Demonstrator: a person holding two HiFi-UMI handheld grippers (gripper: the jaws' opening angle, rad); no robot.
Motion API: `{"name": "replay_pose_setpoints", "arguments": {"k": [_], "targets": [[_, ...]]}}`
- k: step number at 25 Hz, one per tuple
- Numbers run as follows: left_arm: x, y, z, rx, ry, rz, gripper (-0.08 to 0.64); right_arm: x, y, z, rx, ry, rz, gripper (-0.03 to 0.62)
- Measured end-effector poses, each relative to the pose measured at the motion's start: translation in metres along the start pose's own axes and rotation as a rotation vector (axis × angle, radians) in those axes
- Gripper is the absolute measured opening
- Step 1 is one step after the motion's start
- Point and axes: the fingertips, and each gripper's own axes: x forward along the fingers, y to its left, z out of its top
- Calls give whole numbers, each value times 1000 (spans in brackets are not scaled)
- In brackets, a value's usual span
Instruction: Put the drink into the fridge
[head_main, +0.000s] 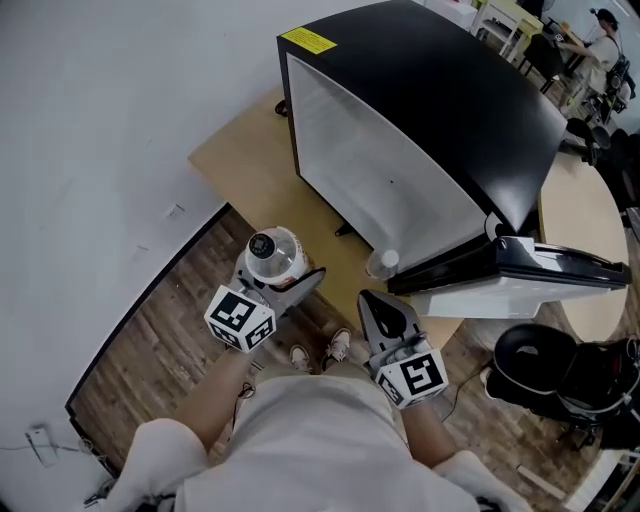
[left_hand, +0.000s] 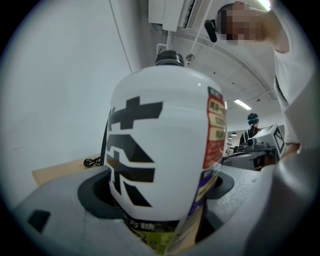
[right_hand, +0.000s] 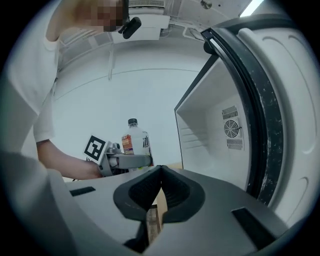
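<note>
The drink is a white bottle (head_main: 274, 254) with a black cap and bold black print, held upright over the wooden floor. My left gripper (head_main: 288, 276) is shut on its lower body. In the left gripper view the bottle (left_hand: 165, 145) fills the frame between the jaws of the left gripper (left_hand: 160, 205). My right gripper (head_main: 378, 303) is shut with nothing in it, just right of the bottle and near the fridge's front corner. Its closed tips (right_hand: 156, 175) point at the open white fridge interior (right_hand: 215, 130). The right gripper view also shows the bottle (right_hand: 136, 142) in the left gripper (right_hand: 127, 161).
The black mini fridge (head_main: 450, 90) stands on a light wooden board (head_main: 250, 160), with its door (head_main: 540, 268) swung open to the right. A small clear round object (head_main: 382, 263) sits by the fridge's front corner. A white wall runs along the left. A black chair (head_main: 540, 365) is at lower right.
</note>
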Motion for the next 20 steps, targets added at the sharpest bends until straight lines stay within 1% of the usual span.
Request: {"name": "replay_pose_setpoints", "arguments": {"k": [3, 8, 12, 16, 20], "targets": [[27, 8, 6, 37, -1, 3, 454, 4, -9, -1, 12, -11, 14, 3], [63, 15, 11, 60, -1, -8, 454, 3, -25, 0, 21, -17, 12, 3], [92, 25, 7, 84, 9, -1, 455, 1, -32, 2, 22, -20, 10, 3], [122, 36, 0, 88, 18, -1, 456, -1, -35, 2, 23, -11, 15, 3], [148, 49, -13, 86, 24, 52, 455, 0, -32, -5, 21, 15, 36, 3]]}}
